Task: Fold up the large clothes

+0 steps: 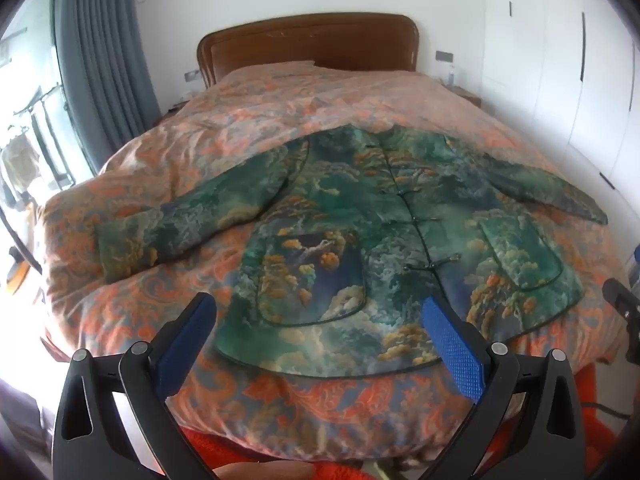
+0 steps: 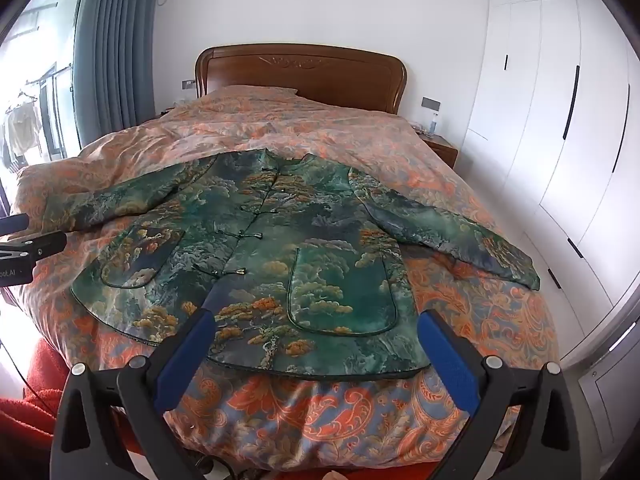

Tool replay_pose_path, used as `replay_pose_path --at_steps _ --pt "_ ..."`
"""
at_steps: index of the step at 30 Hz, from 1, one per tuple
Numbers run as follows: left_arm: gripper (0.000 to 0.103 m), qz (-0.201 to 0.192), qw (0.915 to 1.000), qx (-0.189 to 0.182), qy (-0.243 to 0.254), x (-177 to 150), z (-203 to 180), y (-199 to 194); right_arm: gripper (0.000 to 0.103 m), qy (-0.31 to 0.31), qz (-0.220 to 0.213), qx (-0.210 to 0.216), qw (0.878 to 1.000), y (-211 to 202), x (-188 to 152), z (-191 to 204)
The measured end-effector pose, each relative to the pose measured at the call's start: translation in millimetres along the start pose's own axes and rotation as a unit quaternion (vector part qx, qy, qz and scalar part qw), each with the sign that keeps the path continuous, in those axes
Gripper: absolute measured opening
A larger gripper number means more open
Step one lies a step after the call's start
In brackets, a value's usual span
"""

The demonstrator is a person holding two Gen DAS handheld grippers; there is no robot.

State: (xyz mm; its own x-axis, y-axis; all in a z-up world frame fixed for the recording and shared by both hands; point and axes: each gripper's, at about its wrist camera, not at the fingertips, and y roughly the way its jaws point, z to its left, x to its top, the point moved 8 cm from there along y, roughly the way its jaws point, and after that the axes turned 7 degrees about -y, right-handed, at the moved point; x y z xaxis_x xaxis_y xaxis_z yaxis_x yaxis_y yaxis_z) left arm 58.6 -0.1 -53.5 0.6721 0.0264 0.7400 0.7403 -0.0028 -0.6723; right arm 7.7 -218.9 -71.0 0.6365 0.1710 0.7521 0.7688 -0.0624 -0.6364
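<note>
A green patterned jacket [image 1: 360, 216] with knot buttons and two front pockets lies flat, front up, on the bed, both sleeves spread out to the sides. It also shows in the right wrist view [image 2: 288, 248]. My left gripper [image 1: 320, 312] is open and empty, held above the jacket's hem near the foot of the bed. My right gripper [image 2: 316, 328] is open and empty, also above the hem, over the right pocket side. Each gripper's body shows at the edge of the other's view.
The bed carries an orange and blue paisley quilt [image 1: 280, 408] and a wooden headboard [image 2: 300, 72]. White wardrobes [image 2: 560, 120] line the right wall, with a nightstand [image 2: 440, 148] beside the bed. Grey curtains [image 1: 104, 52] and a window are at left.
</note>
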Motion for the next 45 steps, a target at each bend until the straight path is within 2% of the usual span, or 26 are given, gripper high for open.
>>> replay_pose_path --at_steps 8,31,45 --pt "0.103 0.000 1.0000 0.001 -0.004 -3 4 -5 0.103 0.000 0.000 0.001 1.000 0 1 2" --pt "0.103 0.025 0.9997 0.001 0.006 -15 2 11 0.103 -0.004 0.011 0.002 1.000 12 -1 4" --pt "0.103 0.034 0.9994 -0.004 0.008 -16 -6 15 0.103 0.001 0.022 -0.011 1.000 14 -4 -2"
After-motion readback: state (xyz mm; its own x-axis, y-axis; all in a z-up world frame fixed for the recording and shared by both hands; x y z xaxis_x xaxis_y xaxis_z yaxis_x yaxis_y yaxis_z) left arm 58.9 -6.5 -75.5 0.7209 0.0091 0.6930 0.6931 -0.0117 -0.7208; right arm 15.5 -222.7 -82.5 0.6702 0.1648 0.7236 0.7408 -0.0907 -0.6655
